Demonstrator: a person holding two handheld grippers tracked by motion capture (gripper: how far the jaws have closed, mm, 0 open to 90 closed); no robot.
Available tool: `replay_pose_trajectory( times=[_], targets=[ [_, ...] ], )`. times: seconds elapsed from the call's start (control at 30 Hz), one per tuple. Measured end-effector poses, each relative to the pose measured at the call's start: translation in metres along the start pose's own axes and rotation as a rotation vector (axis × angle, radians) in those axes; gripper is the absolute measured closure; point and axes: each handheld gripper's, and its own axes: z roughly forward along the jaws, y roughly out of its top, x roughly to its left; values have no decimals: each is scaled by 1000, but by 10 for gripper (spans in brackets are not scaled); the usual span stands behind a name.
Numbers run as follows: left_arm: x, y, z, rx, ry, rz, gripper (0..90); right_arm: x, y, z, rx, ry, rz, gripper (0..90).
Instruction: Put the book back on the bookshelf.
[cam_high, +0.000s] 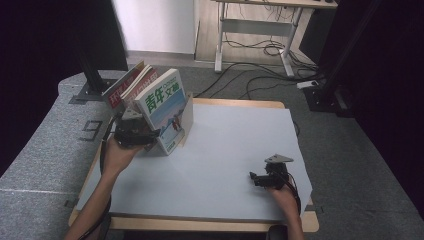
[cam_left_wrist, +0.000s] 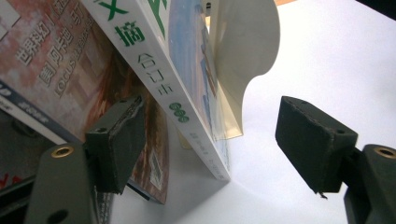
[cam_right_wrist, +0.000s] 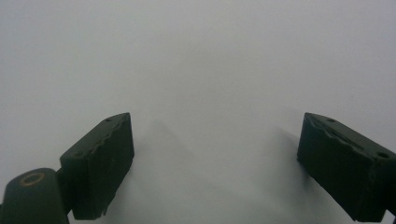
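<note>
While the left gripper (cam_left_wrist: 205, 140) sits at the books' lower edge, its jaws stand wide, the green-titled book (cam_left_wrist: 187, 102) between them, seemingly untouched. It leans left on the red books (cam_high: 125, 87), spine rising up-left, beside a bookend (cam_left_wrist: 243, 51). Right gripper (cam_high: 260, 179) rests wide-jawed over bare tabletop (cam_high: 225, 150).

**Surroundings, non-work items**

Pale grey table top (cam_high: 235, 150) with wooden edge; grey carpet floor (cam_high: 350, 165); white-framed desk (cam_high: 260, 25) far centre; black cables (cam_high: 260, 65) on floor beneath it; black stand base (cam_high: 90, 90) far left; white power strip (cam_high: 307, 84) far right.
</note>
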Motion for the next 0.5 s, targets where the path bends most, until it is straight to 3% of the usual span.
replay_pose_trajectory(
  times=[0.5],
  targets=[
    [-1,-16,-17,16,-45,1,156,0,0,0,0,0,1,103]
  ],
)
